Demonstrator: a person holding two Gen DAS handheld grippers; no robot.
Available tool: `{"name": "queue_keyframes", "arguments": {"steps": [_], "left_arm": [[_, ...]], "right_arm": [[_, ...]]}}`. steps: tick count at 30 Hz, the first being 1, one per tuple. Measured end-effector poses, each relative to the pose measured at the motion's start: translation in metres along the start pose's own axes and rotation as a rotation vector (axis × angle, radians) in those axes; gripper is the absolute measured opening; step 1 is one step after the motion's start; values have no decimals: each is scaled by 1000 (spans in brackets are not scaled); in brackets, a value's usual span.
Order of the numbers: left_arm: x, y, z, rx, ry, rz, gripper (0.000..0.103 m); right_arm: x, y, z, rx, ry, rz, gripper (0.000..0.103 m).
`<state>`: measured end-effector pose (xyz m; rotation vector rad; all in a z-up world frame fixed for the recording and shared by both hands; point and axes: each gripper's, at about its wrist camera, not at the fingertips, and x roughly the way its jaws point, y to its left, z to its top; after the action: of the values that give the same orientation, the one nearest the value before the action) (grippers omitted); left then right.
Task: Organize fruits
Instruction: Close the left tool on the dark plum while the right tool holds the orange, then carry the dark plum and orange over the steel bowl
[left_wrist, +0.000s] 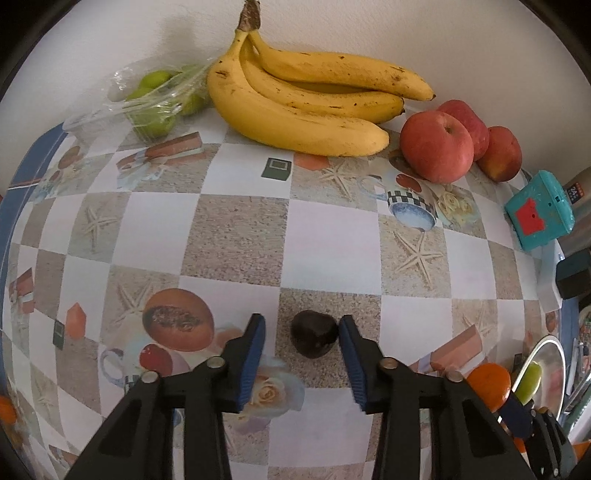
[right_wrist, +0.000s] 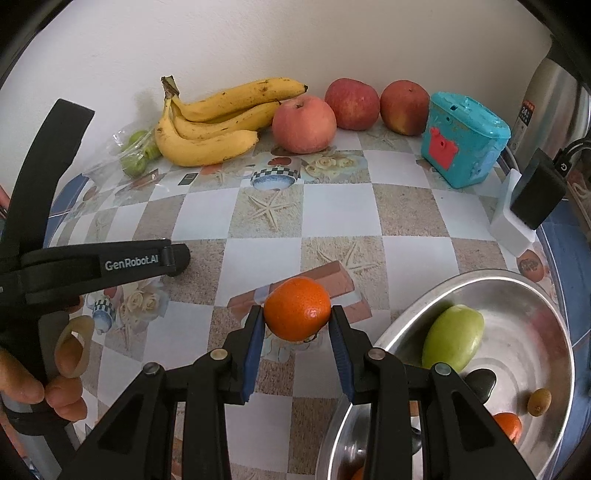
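In the left wrist view a small dark brown fruit lies on the patterned tablecloth. My left gripper straddles it; the right pad touches the fruit, the left pad stands a little apart, so it is open. My right gripper is shut on an orange mandarin, held just above the table, left of a metal bowl. The bowl holds a green fruit, a dark fruit, a small brownish fruit and another mandarin.
Along the back wall lie a bunch of bananas, three red apples and green fruits in a plastic bag. A teal box and a black device on a white block stand at the right. A person's hand holds the left gripper's handle.
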<state>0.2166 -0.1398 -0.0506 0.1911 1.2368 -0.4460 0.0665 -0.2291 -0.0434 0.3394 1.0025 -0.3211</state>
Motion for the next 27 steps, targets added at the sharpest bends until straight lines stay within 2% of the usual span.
{"name": "queue_keyframes", "arguments": {"steps": [2, 5, 15, 27], "left_arm": [[1, -3, 0, 3, 2, -3, 32], [1, -6, 1, 11, 1, -2, 28], [-32, 8, -9, -52, -45, -16, 27], [-86, 19, -46, -114, -128, -28, 27]], "right_arm": [[0, 0, 0, 1, 1, 1, 37], [0, -2, 0, 6, 0, 2, 37], [-6, 0, -2, 9, 12, 2, 37], [-37, 8, -25, 0, 22, -7, 37]]}}
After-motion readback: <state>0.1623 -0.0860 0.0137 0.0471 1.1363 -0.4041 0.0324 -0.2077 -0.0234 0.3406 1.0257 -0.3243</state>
